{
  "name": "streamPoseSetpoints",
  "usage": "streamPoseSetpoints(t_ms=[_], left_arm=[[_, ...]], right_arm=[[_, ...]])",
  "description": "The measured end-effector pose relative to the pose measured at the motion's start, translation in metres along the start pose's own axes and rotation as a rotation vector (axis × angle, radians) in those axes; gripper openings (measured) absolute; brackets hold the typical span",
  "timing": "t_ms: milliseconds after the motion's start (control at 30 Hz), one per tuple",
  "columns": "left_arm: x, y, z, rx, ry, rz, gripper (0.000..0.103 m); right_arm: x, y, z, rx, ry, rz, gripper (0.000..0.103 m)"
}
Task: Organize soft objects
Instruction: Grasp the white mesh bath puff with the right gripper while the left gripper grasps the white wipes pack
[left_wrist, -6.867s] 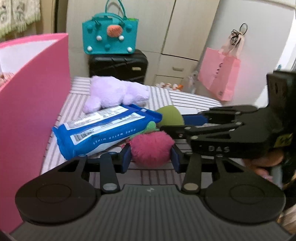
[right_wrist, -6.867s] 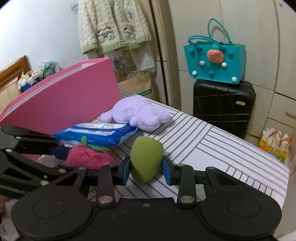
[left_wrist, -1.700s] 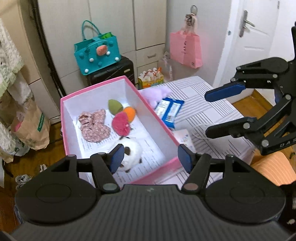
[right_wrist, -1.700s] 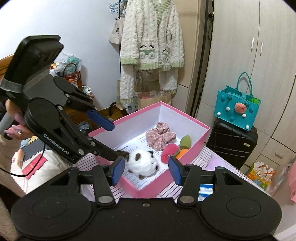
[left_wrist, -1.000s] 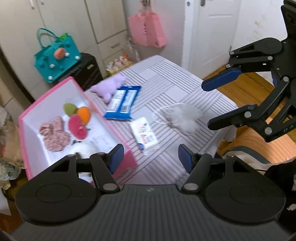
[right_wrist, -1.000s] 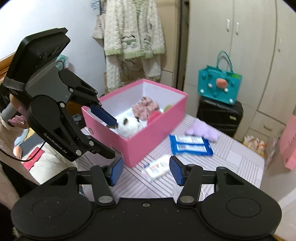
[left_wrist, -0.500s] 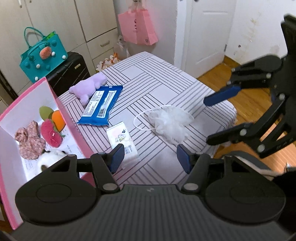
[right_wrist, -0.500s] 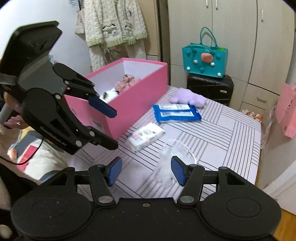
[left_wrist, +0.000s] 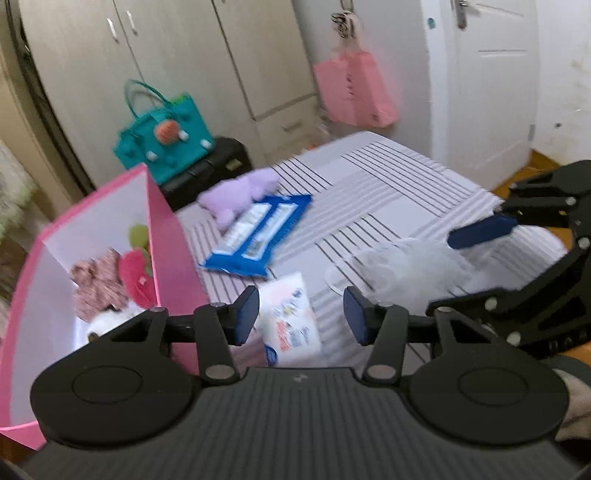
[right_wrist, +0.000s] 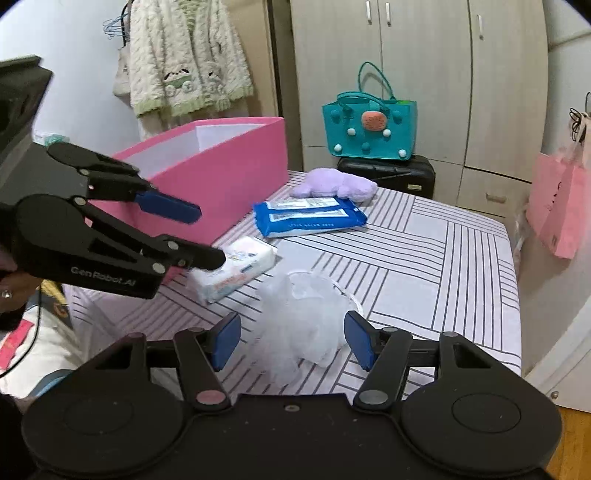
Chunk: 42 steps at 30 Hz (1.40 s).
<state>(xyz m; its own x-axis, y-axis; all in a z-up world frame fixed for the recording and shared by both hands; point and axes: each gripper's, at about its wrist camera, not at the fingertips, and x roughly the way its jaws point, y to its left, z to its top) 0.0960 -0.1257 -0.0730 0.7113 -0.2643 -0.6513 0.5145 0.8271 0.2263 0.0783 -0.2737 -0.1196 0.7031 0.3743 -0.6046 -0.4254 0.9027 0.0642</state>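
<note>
A table under a grey-and-white striped cloth (right_wrist: 443, 258) is standing in a room with pale wardrobe doors (right_wrist: 424, 74), a teal bag (right_wrist: 369, 127) sitting on a black suitcase (right_wrist: 391, 173) and a fluffy cardigan (right_wrist: 184, 55) hanging on the wall. A glossy pink box (right_wrist: 221, 173) is sitting on the cloth, with a blue wipes pack (right_wrist: 308, 216), a lilac plush (right_wrist: 334, 186), a small white tissue packet (right_wrist: 231, 271) and a frothy white mesh bath pouf (right_wrist: 303, 321) lying beside it. The right gripper (right_wrist: 291, 341) is hanging with its jaws apart and just widening either side of the pouf without pressing it, while the left gripper (left_wrist: 301, 315) is poised over the tissue packet, jaws apart though just narrowing, gripping nothing.
</note>
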Motion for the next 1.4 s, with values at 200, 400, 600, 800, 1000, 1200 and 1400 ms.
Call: streamPoseSetpoints(t_ms=[200, 400, 600, 800, 1000, 1200, 1400], left_arm=[[0.022, -0.013, 0.0, -0.003, -0.001, 0.056, 0.048], [0.043, -0.019, 0.0, -0.028, 0.039, 0.171, 0.048], [0.064, -0.017, -0.002, -0.119, 0.111, 0.173, 0.049], [0.072, -0.017, -0.005, -0.154, 0.107, 0.209, 0.055], [0.072, -0.008, -0.005, -0.244, 0.101, 0.143, 0.048], [0.069, -0.01, -0.007, -0.305, 0.105, 0.017, 0.043], [0.071, -0.008, -0.008, -0.314, 0.104, 0.017, 0.047]], right_arm=[[0.018, -0.009, -0.007, 0.023, -0.027, 0.03, 0.067], [0.035, -0.01, -0.009, -0.012, -0.025, 0.003, 0.068], [0.034, -0.019, -0.014, 0.011, -0.045, -0.021, 0.047], [0.025, -0.033, -0.017, 0.075, -0.056, -0.046, 0.037], [0.021, -0.036, -0.02, 0.09, -0.051, -0.058, 0.037], [0.024, -0.036, -0.02, 0.106, -0.046, -0.057, 0.039], [0.025, -0.036, -0.025, 0.131, -0.053, -0.062, 0.04]])
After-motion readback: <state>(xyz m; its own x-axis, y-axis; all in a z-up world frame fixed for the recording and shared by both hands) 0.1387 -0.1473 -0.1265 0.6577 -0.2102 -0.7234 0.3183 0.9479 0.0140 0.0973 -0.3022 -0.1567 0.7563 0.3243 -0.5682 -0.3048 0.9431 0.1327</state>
